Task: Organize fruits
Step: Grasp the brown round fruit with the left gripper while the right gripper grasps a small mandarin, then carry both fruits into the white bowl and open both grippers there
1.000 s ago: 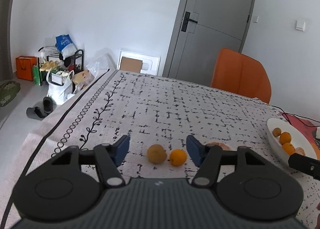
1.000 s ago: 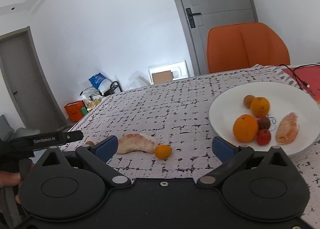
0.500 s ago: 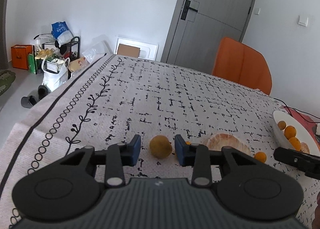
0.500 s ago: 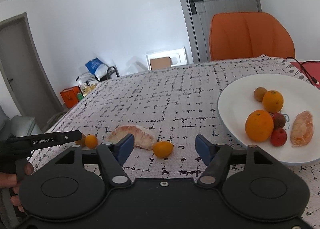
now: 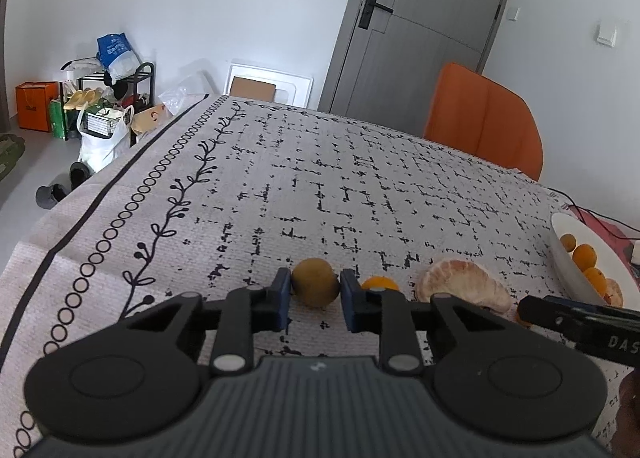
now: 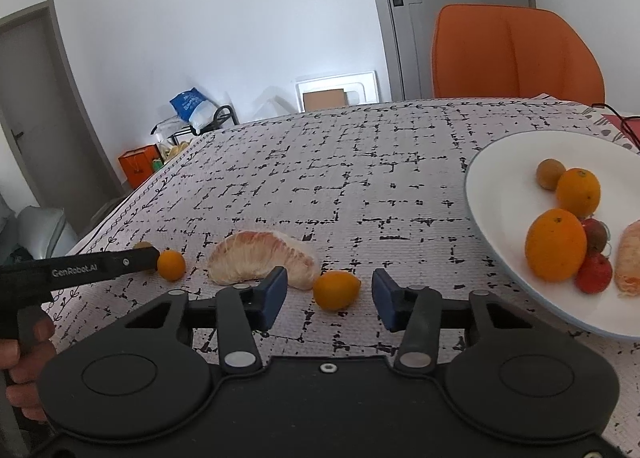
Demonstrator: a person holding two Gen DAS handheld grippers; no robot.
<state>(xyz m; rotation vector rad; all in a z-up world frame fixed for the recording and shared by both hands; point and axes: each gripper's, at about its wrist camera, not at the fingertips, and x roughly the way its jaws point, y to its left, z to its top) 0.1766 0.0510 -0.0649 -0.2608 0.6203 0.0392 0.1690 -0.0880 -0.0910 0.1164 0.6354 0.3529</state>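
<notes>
Left tool point(image 5: 314, 300): closed on the brown fruit point(image 5: 315, 287); both blue pads are pressed against its sides, and the fruit is seen resting on the tabletop point(image 5: 320, 186).
Right tool point(image 6: 330, 300): its jaws are closing around the small orange point(image 6: 336, 290), which lies between the pads with gaps visible on both sides; nothing is gripped.
Second small orange point(image 6: 171, 265): set on the tabletop at about 9 o'clock of the right tool, just beside the tip of the left tool; in the left wrist view it is partly hidden behind that tool's right pad.
Peeled pomelo segment point(image 6: 262, 260): laid on the tabletop between the two small oranges, at about 11 o'clock of the right tool.
White plate point(image 6: 492, 194): placed at 3 o'clock of the right tool; two oranges, a brown fruit, two small red fruits and a peeled segment are held on it.
Orange chair point(image 6: 516, 52): seen at the far edge of the tabletop, at 1 o'clock.
</notes>
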